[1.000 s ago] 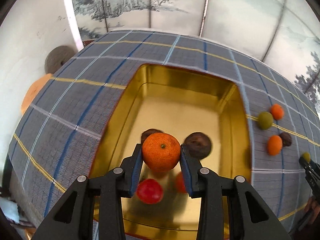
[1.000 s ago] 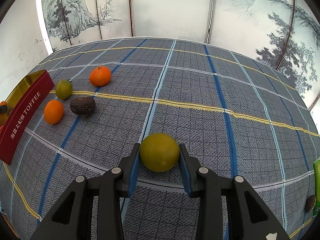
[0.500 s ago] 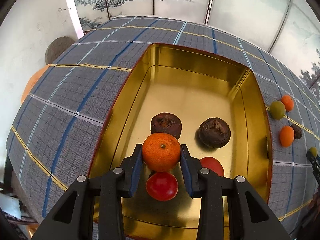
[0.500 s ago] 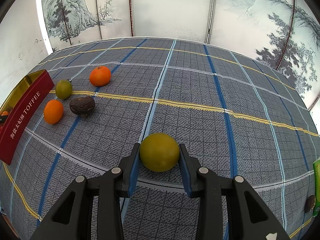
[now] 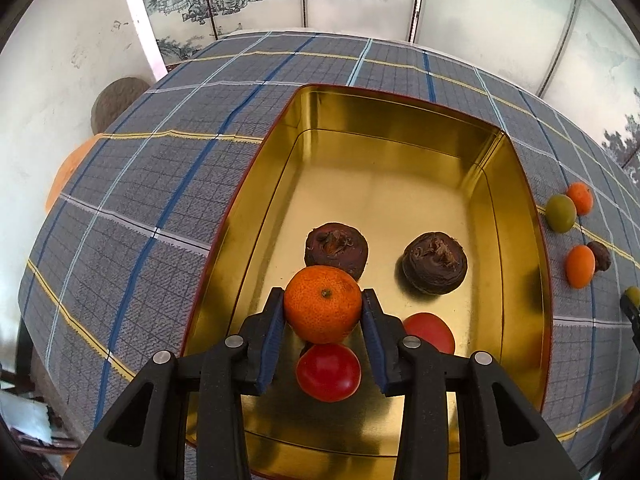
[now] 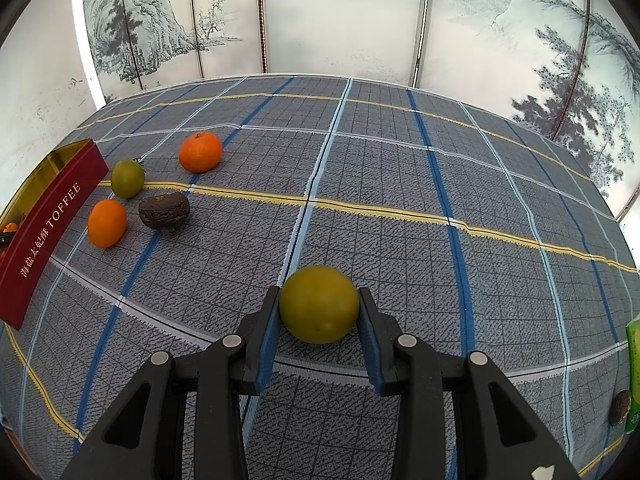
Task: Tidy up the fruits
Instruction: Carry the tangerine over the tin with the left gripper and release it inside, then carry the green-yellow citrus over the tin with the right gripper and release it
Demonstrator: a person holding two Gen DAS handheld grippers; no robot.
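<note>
Left gripper [image 5: 322, 305] poised low inside the gold tin [image 5: 516, 184], jaws just starting to part around the mandarin [image 5: 322, 305], pads still against its sides, so likely a release onto the tin floor beside two dark wrinkled fruits [image 5: 336, 249] and two red tomatoes [image 5: 328, 372]. Right gripper [image 6: 319, 309] clamped nearly closed on a yellow-green fruit [image 6: 319, 309], low over the plaid cloth [image 6: 400, 184], apparently waiting its turn; contact with the cloth hard to judge. Four loose fruits [image 6: 164, 210] lying beside the tin's red wall [image 6: 52, 224], not yet sorted.
</note>
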